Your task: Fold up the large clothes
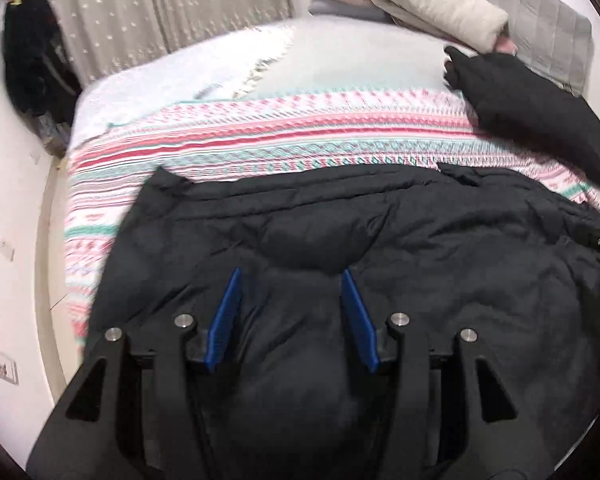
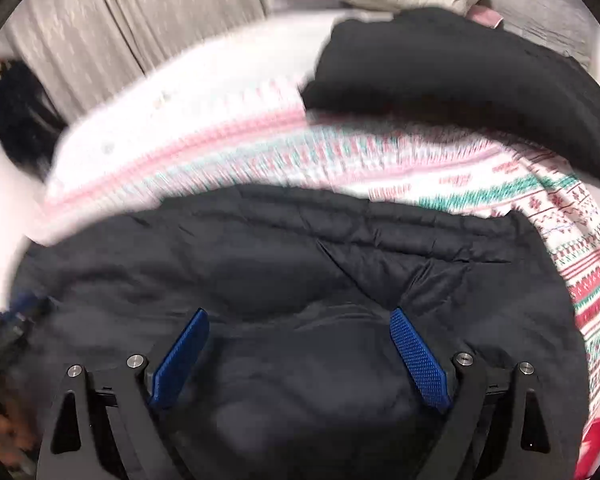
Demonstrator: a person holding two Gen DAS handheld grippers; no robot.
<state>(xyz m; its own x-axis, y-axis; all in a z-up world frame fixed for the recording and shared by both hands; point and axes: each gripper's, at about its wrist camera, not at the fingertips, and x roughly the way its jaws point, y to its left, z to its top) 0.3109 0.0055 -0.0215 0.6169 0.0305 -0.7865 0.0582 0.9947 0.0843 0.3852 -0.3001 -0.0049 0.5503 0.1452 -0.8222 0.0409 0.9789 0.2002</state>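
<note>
A large black padded jacket (image 1: 380,248) lies spread on the bed's pink, white and teal patterned blanket (image 1: 260,140); it also fills the lower right wrist view (image 2: 284,248). My left gripper (image 1: 291,276) is open just above the jacket, blue pads (image 1: 226,316) apart, nothing between them. My right gripper (image 2: 298,316) is open over the jacket too, blue pads (image 2: 418,356) wide apart and empty. The left gripper (image 2: 16,320) shows blurred at the right wrist view's left edge.
A folded black garment (image 1: 532,108) lies at the bed's far right, also in the right wrist view (image 2: 460,76). Cream folded bedding (image 1: 428,0) is stacked by the grey headboard (image 1: 548,28). A grey curtain (image 1: 148,12) and a dark bag (image 1: 32,64) are at left.
</note>
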